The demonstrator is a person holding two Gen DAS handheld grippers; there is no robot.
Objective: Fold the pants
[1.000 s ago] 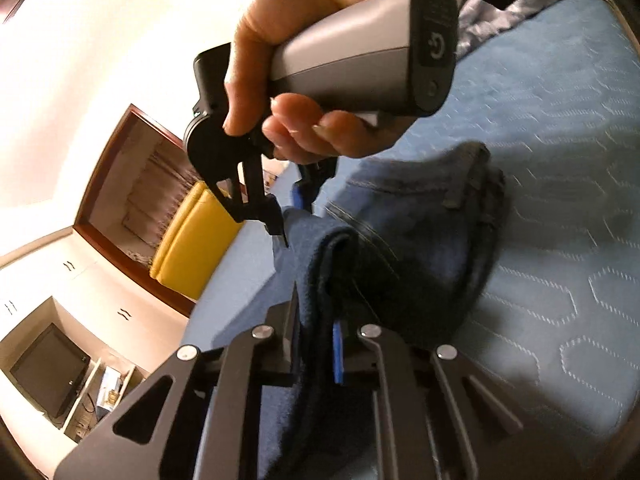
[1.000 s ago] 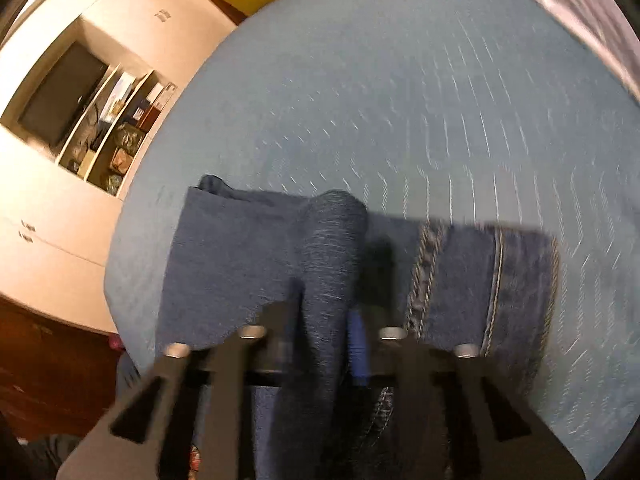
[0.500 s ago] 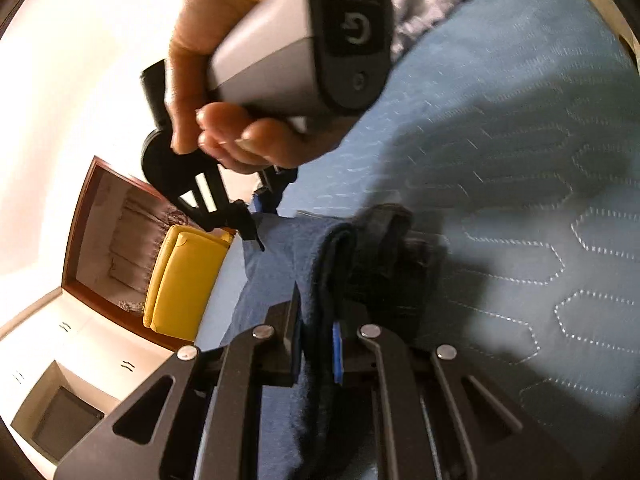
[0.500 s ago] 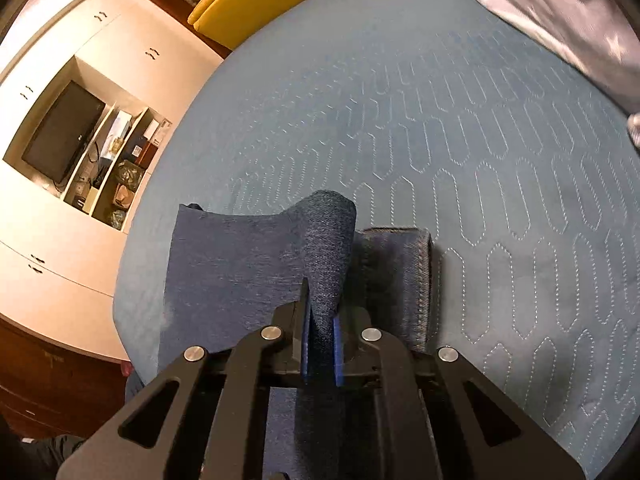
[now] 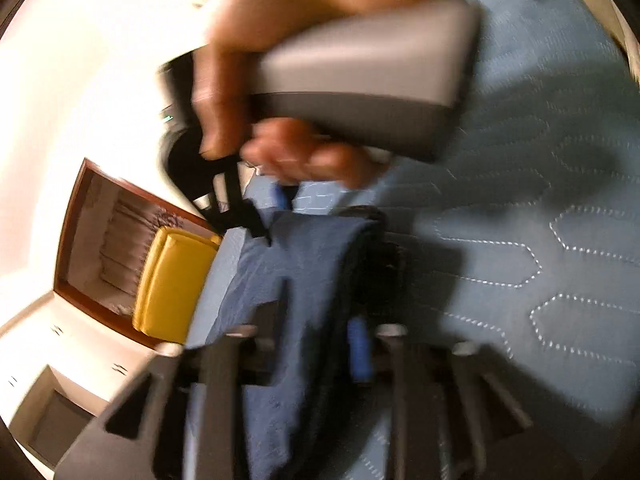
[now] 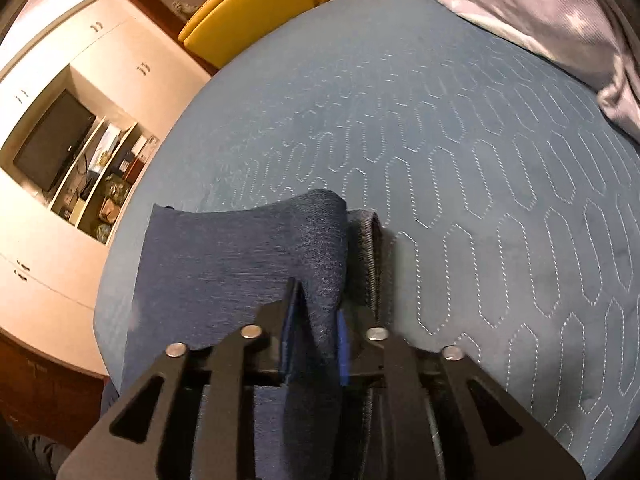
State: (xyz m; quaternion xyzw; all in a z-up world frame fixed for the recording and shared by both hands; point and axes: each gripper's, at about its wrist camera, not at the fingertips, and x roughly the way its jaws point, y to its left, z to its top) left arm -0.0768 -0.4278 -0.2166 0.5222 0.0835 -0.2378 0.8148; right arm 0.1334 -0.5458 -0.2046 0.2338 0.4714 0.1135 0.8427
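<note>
Lying folded on the bedspread (image 6: 460,128), the pants (image 6: 240,264) sit between both grippers' just-opened, spread jaws (fold still raised).

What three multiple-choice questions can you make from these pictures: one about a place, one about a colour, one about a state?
1. Where do the pants lie?
A. on the blue quilted bedcover
B. on a shelf
C. on the floor

2. What colour is the chair beyond the bed?
A. red
B. yellow
C. green

3. How is the denim at the right claw?
A. spread flat, away from the claw
B. hanging in the air
C. raised in a fold between the claw's fingers

Key:
1 A: blue stitched cover shows all around the denim.
2 B: its cushions are plainly yellow.
3 C: a fold rises between the blue pads. The jaws have just been opening.
</note>
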